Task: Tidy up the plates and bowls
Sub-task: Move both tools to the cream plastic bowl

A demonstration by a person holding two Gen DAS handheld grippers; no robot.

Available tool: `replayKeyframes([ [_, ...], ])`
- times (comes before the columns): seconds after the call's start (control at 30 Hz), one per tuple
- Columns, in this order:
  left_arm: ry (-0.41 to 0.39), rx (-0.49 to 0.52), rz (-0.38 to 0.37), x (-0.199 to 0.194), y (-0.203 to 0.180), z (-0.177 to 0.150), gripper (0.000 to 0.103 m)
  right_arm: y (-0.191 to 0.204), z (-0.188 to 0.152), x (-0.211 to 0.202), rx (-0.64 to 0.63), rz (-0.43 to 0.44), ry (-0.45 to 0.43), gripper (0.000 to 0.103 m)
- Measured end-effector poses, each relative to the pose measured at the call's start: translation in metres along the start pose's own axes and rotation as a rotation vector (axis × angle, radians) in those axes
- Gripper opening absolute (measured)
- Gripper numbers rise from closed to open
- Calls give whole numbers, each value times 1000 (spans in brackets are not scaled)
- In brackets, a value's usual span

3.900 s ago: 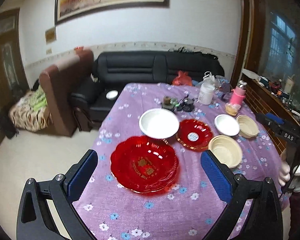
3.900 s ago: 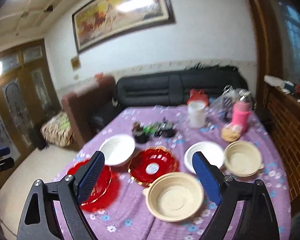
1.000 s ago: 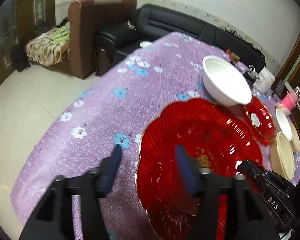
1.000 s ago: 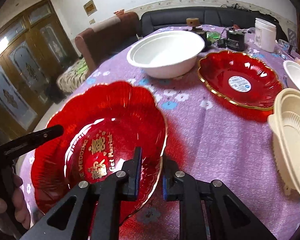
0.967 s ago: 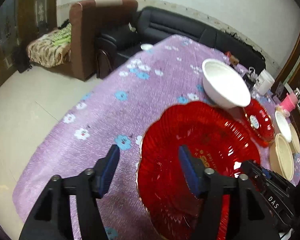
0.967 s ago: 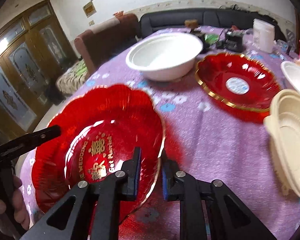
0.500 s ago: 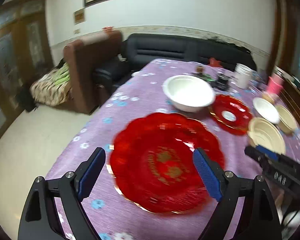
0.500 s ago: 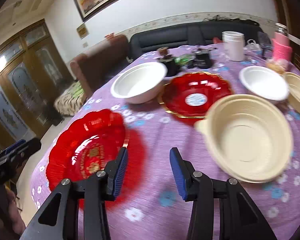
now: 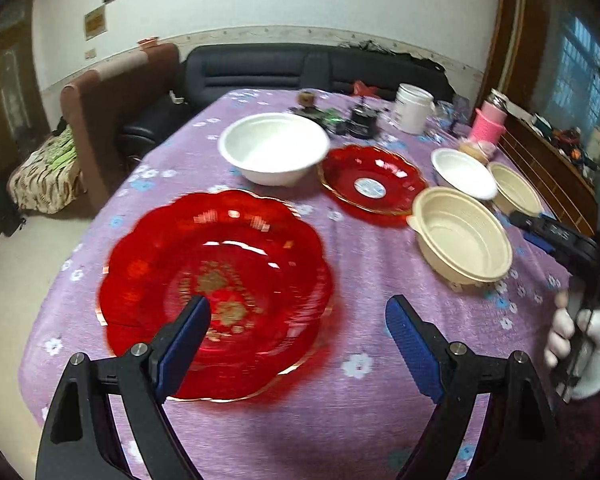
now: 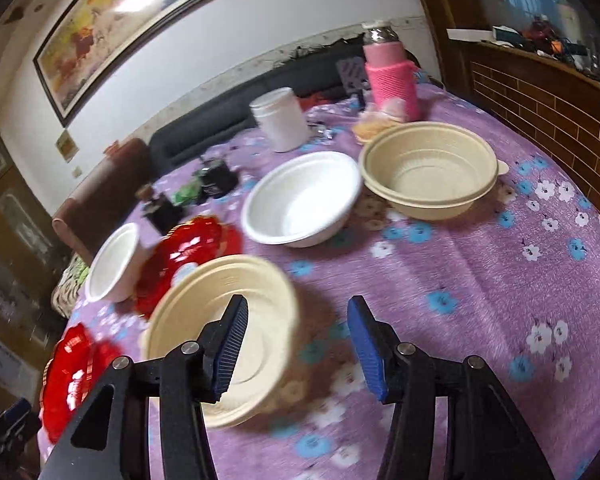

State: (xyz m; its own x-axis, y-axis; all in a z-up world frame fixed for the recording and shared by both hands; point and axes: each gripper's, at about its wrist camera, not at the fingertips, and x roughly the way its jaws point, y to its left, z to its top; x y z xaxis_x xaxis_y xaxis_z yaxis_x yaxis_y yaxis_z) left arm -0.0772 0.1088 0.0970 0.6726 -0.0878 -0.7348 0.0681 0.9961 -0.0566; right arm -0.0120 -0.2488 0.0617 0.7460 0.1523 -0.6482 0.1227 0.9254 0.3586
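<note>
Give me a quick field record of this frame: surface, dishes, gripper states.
surface: table with purple floral cloth
large red plate: near end, flat on the cloth
small red plate: mid table
white bowls: large white bowl, small white bowl
beige bowls: near beige bowl, far beige bowl
stacking: none, all dishes lie singly
left gripper: open, holds nothing
right gripper: jaws just opening, holds nothing

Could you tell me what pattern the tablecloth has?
Purple tablecloth with small blue and white flowers; clearest in the right wrist view.
</note>
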Motion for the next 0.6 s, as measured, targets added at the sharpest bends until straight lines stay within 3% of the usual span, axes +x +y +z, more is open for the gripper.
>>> replayKeyframes([
  [0.27,46,35,-67,21,-40,8,89,3,-13,36,-60,48,89,55],
  [0.47,80,48,-176,57,-83,32,88,12,-23,44,-100,22,118,23],
  [0.6,170,-7,-225,91,-93,47,88,8,-26,40,-91,25,114,19],
])
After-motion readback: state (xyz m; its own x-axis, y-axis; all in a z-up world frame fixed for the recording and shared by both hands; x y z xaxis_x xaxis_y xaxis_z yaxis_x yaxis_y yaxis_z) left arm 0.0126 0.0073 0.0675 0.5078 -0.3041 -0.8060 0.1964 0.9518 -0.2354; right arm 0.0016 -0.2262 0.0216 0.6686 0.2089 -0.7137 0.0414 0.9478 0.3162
